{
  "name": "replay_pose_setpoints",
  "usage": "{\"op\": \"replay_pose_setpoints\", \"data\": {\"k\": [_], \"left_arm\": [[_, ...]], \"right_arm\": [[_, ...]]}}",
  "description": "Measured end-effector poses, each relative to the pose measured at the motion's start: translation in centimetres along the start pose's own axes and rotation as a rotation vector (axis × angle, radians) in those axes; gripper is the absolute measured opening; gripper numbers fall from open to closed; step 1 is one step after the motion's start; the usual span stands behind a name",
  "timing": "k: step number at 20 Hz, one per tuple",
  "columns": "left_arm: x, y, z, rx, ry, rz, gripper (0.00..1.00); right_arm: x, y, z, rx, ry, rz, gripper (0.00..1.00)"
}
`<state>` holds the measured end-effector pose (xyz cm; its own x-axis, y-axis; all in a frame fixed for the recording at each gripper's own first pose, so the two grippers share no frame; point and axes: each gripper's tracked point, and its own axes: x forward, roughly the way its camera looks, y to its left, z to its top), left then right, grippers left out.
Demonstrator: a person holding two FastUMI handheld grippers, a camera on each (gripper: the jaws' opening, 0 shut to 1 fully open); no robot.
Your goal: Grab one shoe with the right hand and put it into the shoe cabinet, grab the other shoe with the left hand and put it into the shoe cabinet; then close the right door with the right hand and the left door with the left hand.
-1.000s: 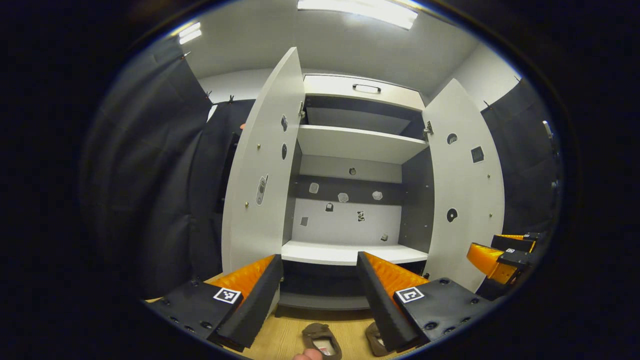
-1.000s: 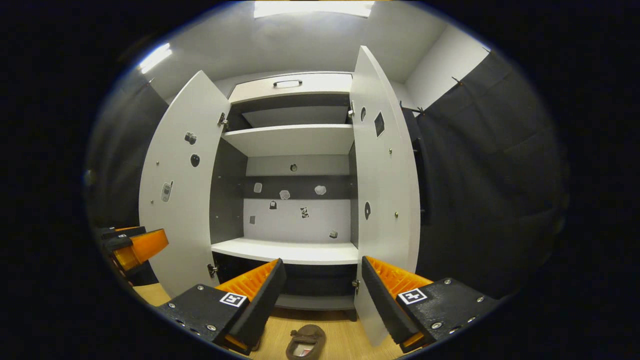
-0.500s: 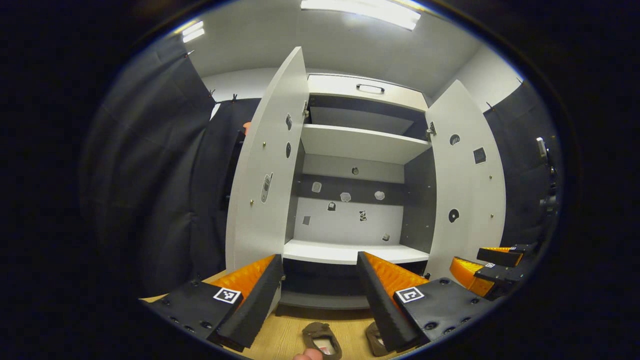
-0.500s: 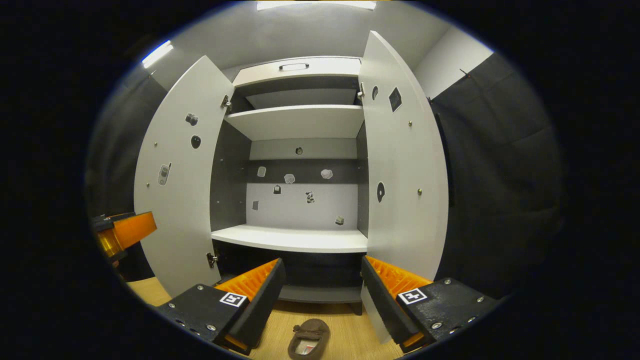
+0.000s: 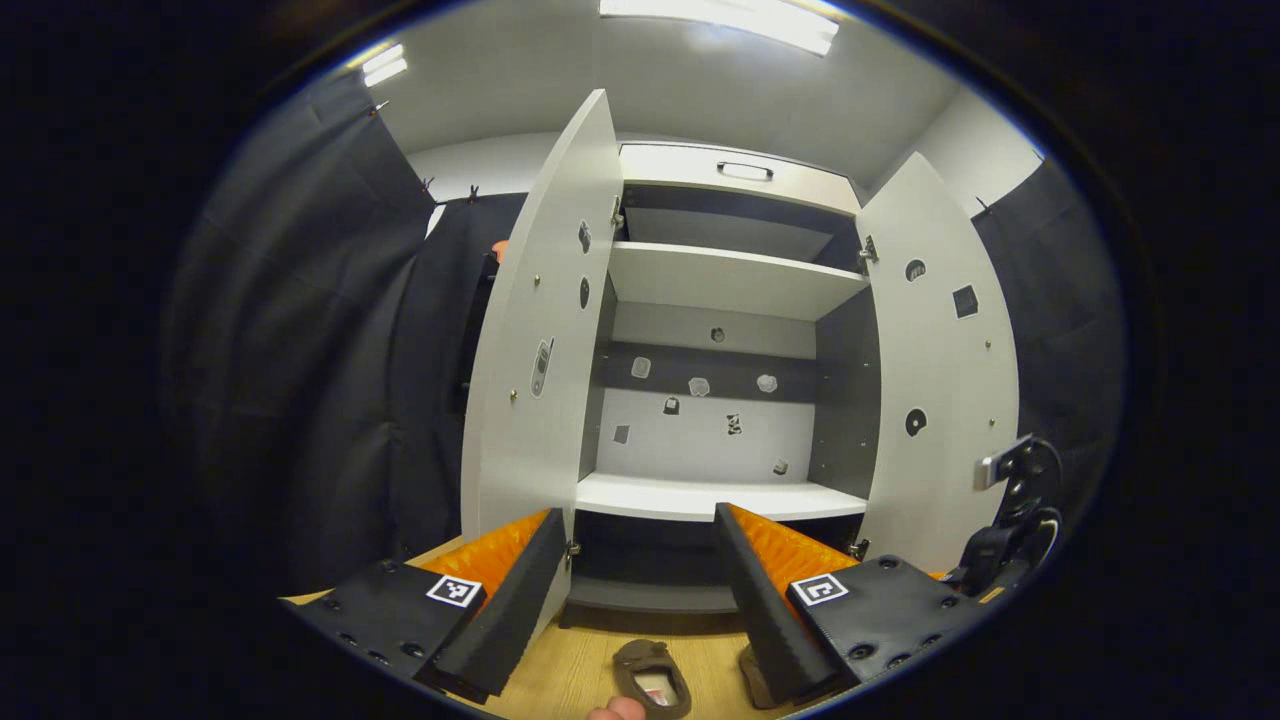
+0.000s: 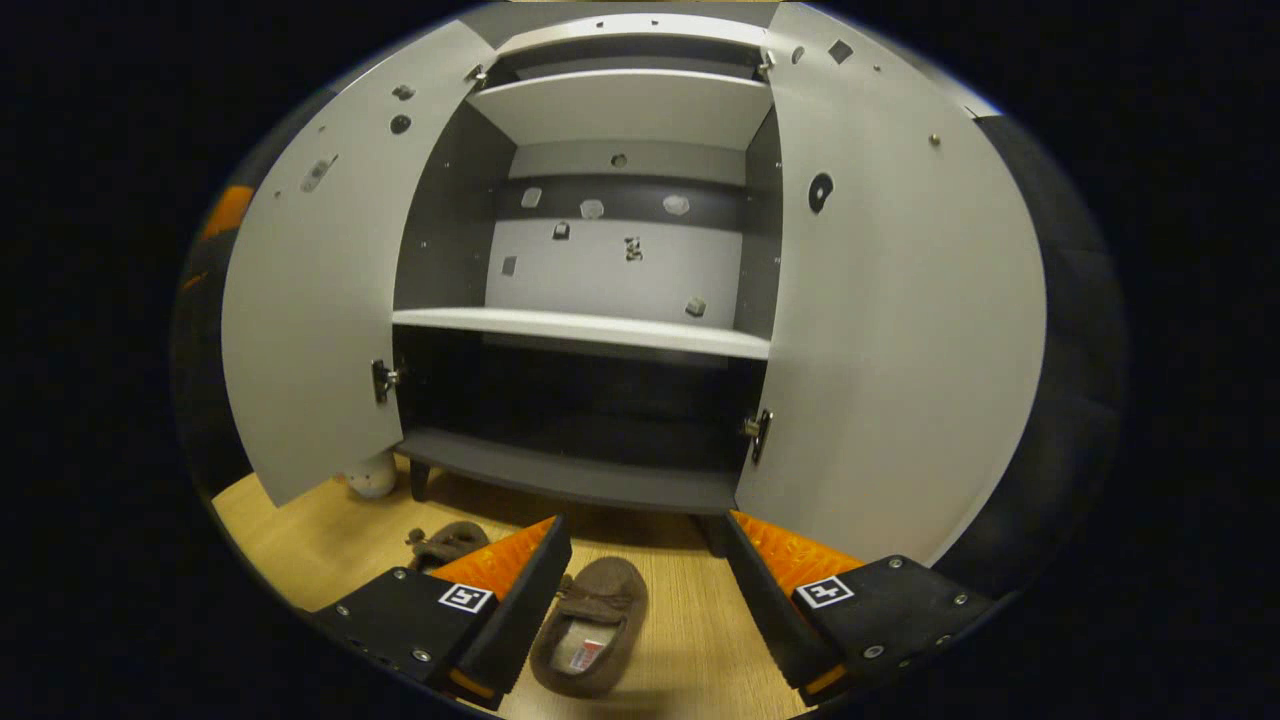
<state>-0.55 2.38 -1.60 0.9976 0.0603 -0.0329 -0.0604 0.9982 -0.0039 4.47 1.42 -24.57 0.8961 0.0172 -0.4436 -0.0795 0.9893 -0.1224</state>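
Down on the wooden floor point(image 6: 690, 680) in front of the shoe cabinet point(image 6: 600, 330), both brown shoes lie unpicked: you are at the first step, the right-hand grab.

Right gripper view: your right tongs point(image 6: 645, 600) are tipped downward, gaping wide and holding nothing. One shoe point(image 6: 588, 640) lies between the fingers, close against the left one, toe toward the cabinet, opening up. The other shoe point(image 6: 445, 545) sits to its left, partly hidden behind that finger. Both doors stand swung out: left door point(image 6: 310, 300), right door point(image 6: 900, 330). The lower compartment is dark, and the white shelf point(image 6: 580, 328) above it is bare.

Next move, as I judge it: drop the right tongs lower and shift them a touch left so the shoe sits centred, then close across its sides or heel rim. The shoe looks soft, so expect the walls to give; take a deep bite. Mind the right door's lower corner, which hangs just beside your right finger.

Left gripper view: your left tongs point(image 5: 640, 595) are held level, facing the cabinet's middle shelf point(image 5: 720, 498), spread wide with nothing between them. Both shoes show at the bottom edge, one point(image 5: 652, 678) between the fingers, one point(image 5: 752, 672) half behind the right finger. A fingertip point(image 5: 615, 711) pokes in at the very bottom. Rig hardware point(image 5: 1010, 520) sits far right, beside the right door point(image 5: 940, 400).
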Motion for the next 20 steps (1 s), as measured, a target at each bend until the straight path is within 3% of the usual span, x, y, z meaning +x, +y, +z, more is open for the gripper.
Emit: {"op": "replay_pose_setpoints", "data": {"k": [4, 8, 14, 20], "left_arm": [[0.0, 0.6, -0.1, 0.0, 0.002, 0.014, 0.96], [0.1, 1.0, -0.5, 0.001, 0.007, 0.026, 0.96], [0.2, 1.2, -1.2, -0.002, 0.023, 0.033, 0.96], [0.3, 1.2, -2.0, -0.003, 0.043, 0.034, 0.96]], "right_arm": [[2.2, 0.1, -7.6, -0.006, 0.167, 0.0, 0.94], [2.8, -0.7, -12.4, -0.017, 0.266, -0.033, 0.95], [5.5, -0.1, -14.9, -0.044, 0.321, -0.014, 0.93], [8.6, 1.4, -16.9, -0.017, 0.364, 0.063, 0.87]]}}
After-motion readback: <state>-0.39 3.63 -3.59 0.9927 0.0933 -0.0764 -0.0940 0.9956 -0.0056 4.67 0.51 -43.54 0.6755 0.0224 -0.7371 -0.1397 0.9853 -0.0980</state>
